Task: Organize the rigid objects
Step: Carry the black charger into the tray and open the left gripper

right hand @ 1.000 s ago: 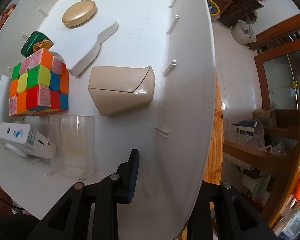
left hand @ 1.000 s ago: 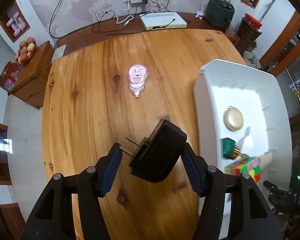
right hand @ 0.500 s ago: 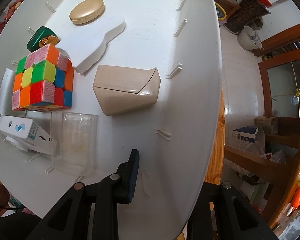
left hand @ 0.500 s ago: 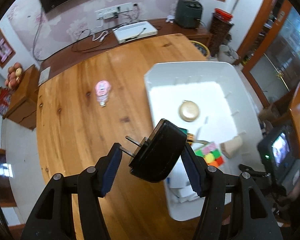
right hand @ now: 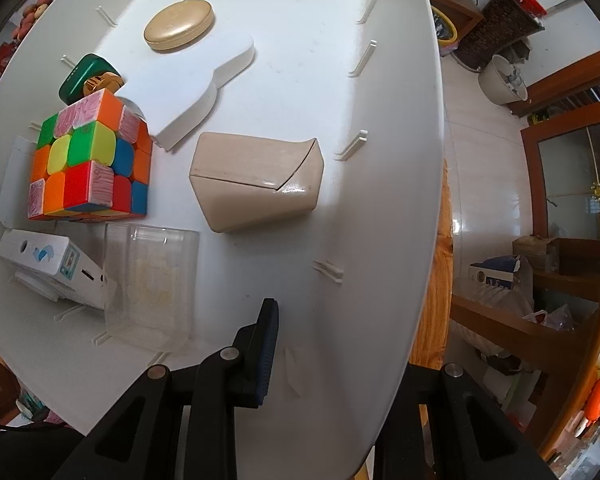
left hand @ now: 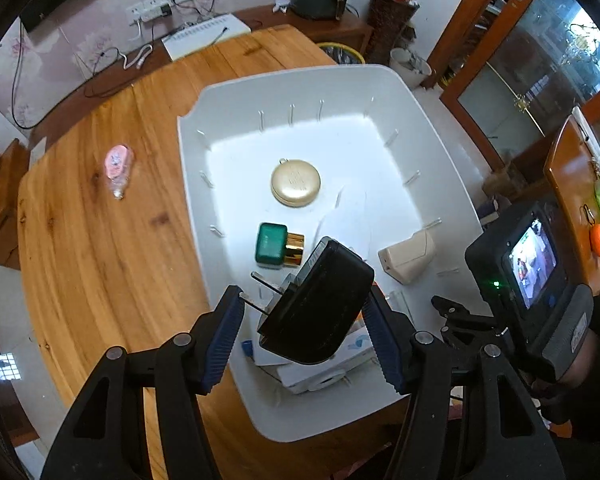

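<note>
Left wrist view: your left gripper [left hand: 304,330] is clamped on a black plug adapter [left hand: 318,306] — its two metal prongs stick out toward the left pad [left hand: 220,344], and the body sits tilted between the blue pads. You're holding it above the near part of the white bin [left hand: 192,160], over a white box [left hand: 320,372] lying by the near wall. Farther in you can see a green bottle with a gold cap [left hand: 278,245], then a round gold compact [left hand: 296,182], and to the right a beige box [left hand: 408,258]. Left of the bin, well apart from it on the wooden table [left hand: 100,248], lies a small pink-capped bottle [left hand: 118,168]. At the right edge sits your right gripper [right hand: 340,344], a hand behind it.

From the right wrist, that gripper is closed on the bin's right wall — one pad inside, the other finger hidden behind the rim. Just beyond the inner pad lies a clear plastic container [right hand: 152,284]; left of it the white box, farther on a colourful puzzle cube [right hand: 90,160], and a flat white insert [right hand: 196,88] under the compact
</note>
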Demonstrator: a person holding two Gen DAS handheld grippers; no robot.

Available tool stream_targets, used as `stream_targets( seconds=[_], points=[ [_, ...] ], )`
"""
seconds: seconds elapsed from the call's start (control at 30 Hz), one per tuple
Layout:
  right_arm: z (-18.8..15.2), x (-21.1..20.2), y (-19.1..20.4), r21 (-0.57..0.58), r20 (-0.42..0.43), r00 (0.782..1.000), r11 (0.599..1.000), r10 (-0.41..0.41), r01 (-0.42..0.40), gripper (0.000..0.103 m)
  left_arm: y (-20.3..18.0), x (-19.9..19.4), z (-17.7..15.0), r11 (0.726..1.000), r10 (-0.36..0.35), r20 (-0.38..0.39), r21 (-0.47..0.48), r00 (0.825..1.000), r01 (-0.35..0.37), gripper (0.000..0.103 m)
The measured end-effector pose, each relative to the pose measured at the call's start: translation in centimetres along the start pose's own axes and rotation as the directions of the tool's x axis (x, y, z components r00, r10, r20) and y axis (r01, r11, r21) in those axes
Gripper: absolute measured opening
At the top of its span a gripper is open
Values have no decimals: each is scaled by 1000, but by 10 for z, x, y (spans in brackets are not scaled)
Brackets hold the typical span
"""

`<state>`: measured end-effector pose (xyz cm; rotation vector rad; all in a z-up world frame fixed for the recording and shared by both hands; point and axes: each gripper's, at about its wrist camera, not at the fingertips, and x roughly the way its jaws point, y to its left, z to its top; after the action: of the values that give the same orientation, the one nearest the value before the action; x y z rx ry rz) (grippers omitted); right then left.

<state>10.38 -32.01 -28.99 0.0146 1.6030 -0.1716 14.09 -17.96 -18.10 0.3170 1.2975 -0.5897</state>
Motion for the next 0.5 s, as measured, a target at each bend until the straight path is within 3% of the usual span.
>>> stream_targets(
  seconds=[0.3, 0.5],
  points=[
    [1, 1, -1, -4, 2, 1000, 1000, 11, -11, 29, -7, 22, 5, 1000, 2, -81, -10, 997, -2, 65],
    [4, 2, -4, 5, -3, 1000, 1000, 18, -18, 29, -9, 23, 11, 1000, -2, -86, -16, 996, 0, 66]
  ],
)
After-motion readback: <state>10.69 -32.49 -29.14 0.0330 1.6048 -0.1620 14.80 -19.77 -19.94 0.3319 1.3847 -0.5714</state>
